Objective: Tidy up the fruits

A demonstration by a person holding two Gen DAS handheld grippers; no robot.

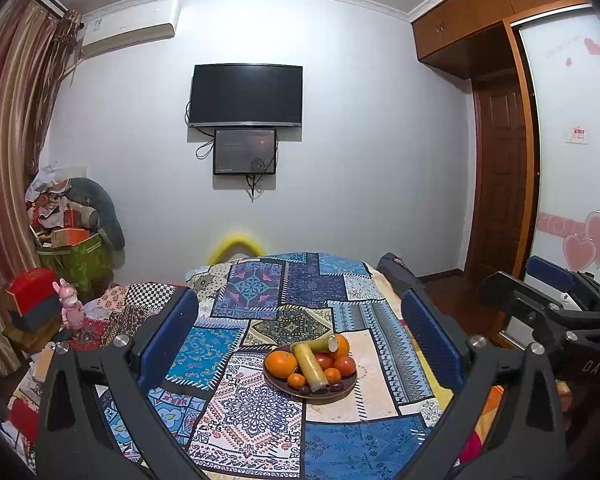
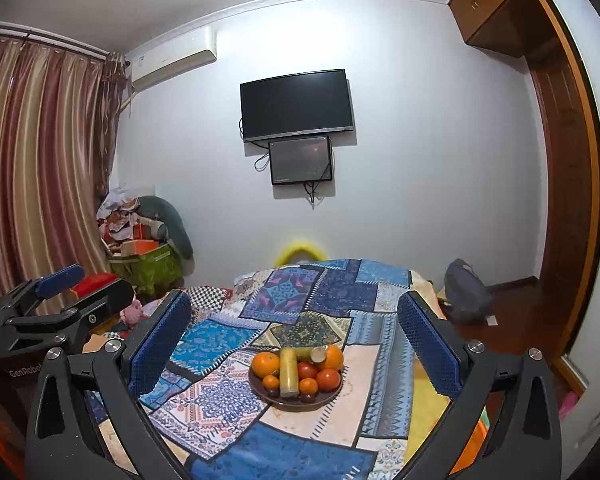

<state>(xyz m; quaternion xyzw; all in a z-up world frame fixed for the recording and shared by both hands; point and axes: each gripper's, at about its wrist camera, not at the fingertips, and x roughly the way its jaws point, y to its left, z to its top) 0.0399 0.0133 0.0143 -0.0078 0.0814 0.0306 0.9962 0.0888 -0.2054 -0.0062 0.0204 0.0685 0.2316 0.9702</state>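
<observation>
Both hand-held grippers, left [image 1: 300,336] and right [image 2: 296,336], gape empty; the yellow stalk [image 1: 310,366] lies lengthwise toward the camera.

Fruit heaped on a brown plate [image 1: 279,381]

On the plate: a big orange [image 1: 281,363] at left, two yellow-green cane pieces [image 1: 309,364] across the middle, red tomatoes [image 1: 345,365] right, small oranges [image 1: 296,380] and dark dates [image 1: 305,390] in front.

Left gripper [image 1: 300,336] hovering wide open above patchwork cloth [image 1: 256,408]. Brown plate [image 1: 324,395] sitting between blue pads, holding oranges [image 1: 282,363], tomatoes, two yellow-green stalks. Right gripper [image 1: 540,280] showing at right edge.
</observation>
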